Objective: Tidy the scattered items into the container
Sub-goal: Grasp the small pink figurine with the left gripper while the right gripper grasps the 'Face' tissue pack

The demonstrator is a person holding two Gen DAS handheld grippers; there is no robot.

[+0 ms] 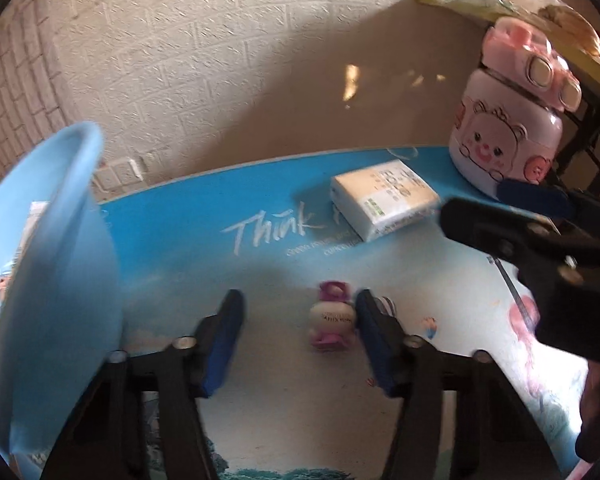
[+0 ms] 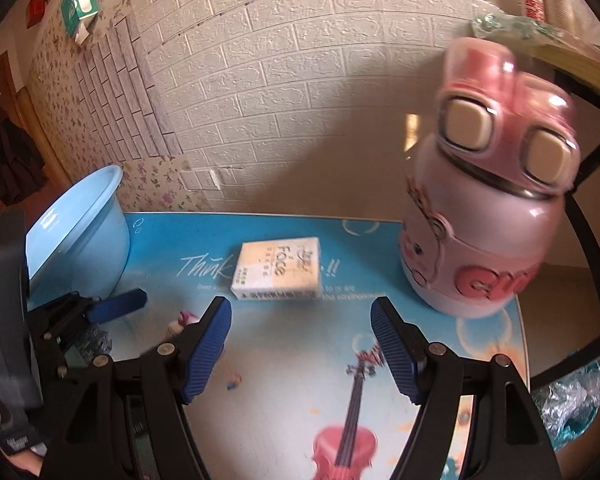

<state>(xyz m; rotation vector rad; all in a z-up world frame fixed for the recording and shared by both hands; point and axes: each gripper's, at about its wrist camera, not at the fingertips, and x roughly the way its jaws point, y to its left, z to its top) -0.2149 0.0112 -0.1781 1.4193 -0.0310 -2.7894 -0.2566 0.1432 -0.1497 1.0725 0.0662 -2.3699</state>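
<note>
**Left tool straddling the small bottle, grip not yet made**

The left tool [image 1: 300, 320] has its blue-padded jaws apart with the small white bottle with purple cap [image 1: 332, 322] lying between them on the printed blue counter [image 1: 260, 264]. The bottle sits hard against one pad while a clear gap remains to the other, so it is not clamped. The right tool [image 2: 302, 338] hangs with jaws apart and empty, aimed toward the white rectangular tissue pack [image 2: 278, 268]; the rounded pink cartoon flask [image 2: 484, 216] stands just beside it. The light blue plastic basin [image 1: 60, 220] waits at the counter's edge.

The risk, as I judge it: the bottle is off-centre, so a closing pad could push it sideways or roll it out. The two tools are also near each other and could collide.
</note>
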